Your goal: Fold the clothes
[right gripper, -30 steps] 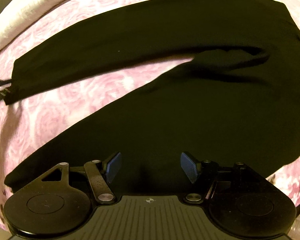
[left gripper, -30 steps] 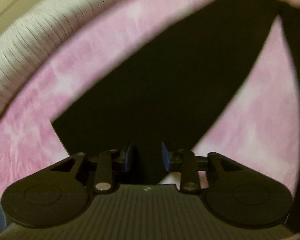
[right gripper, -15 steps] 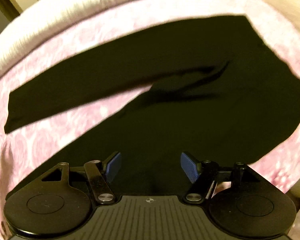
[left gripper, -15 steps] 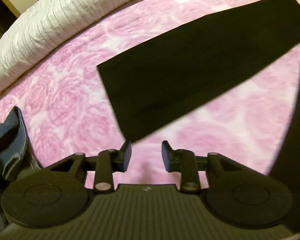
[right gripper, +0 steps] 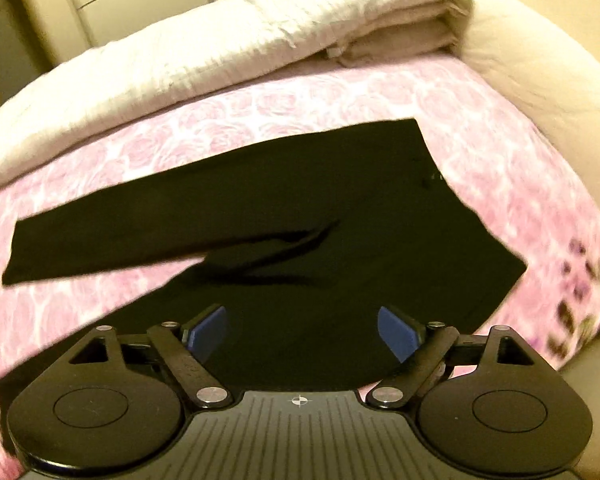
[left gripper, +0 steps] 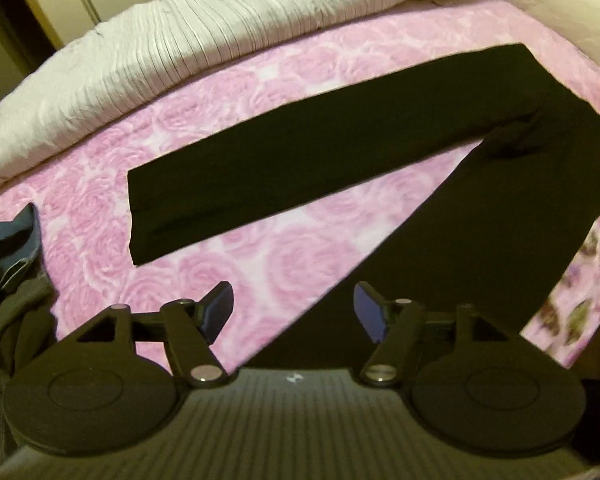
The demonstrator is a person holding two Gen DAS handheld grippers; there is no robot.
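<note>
Black trousers [left gripper: 440, 184] are spread flat on a pink rose-patterned bedspread [left gripper: 220, 112], legs splayed toward nine and seven o'clock. Both the left gripper [left gripper: 293, 309] and the right gripper [right gripper: 302, 330] are held spread wide, gripping nothing.

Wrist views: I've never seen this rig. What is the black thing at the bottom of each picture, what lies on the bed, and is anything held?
Each picture comes from a camera on a hand-held two-finger gripper, looking forward along its fingers. The black frame with blue pads is the gripper itself: the left gripper in one view, the right gripper in the other. Both are open and hold nothing. Black trousers lie spread on a pink sheet, legs apart. A white quilt lies behind; other clothes sit at the left.
</note>
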